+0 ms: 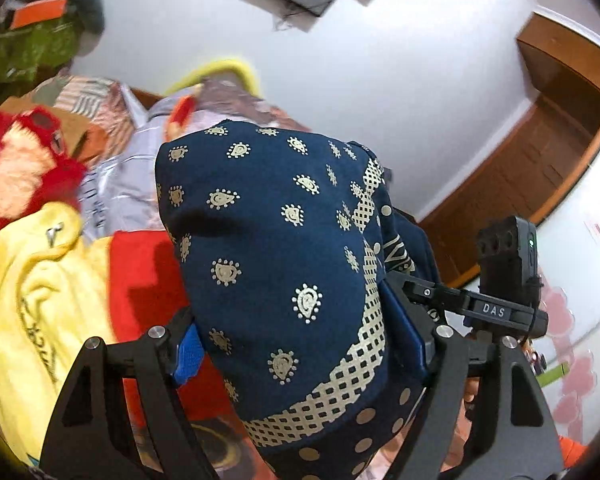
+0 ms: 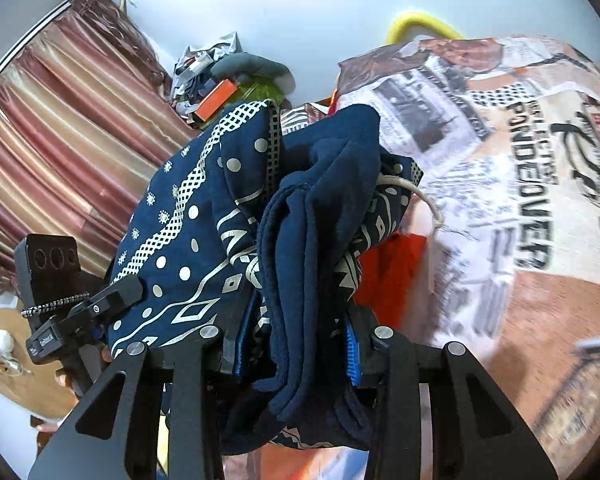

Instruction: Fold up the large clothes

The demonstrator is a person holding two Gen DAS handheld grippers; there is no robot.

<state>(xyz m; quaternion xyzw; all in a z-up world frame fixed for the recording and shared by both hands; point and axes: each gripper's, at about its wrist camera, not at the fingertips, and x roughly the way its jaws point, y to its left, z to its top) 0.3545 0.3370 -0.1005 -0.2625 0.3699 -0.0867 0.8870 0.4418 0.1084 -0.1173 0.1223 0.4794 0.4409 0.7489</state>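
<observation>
In the left wrist view, a yellow garment [image 1: 40, 320] is lying at the lower left with a red cloth [image 1: 148, 288] just beside it, neither looking folded. Filling the centre is the navy patterned garment [image 1: 284, 264], bunched into a thick bundle and lifted clear of the heap behind it. The left hand-held gripper [image 1: 300, 348] is standing wide, its blue pads pressing on either side of that thick wad, so it is clamped on the garment rather than empty. At the right of that frame the other tool's black body is showing next to the same bundle.

In the right wrist view, striped curtains [image 2: 60, 152] are filling the left side. In the centre the navy patterned garment [image 2: 284, 240] is hanging in layered folds, with a white drawstring [image 2: 416, 196] trailing from it (which suggests a hooded top, though I cannot tell for sure). The right hand-held gripper [image 2: 296, 348] is closed narrower, pinching several layers between its blue pads. A printed sheet [image 2: 500, 184] is covering the right side.

As a judgement, the fold seems mostly made: the piece is gathered into a compact bundle held by both tools, and what is left is setting it down flat, with other clothes waiting.
</observation>
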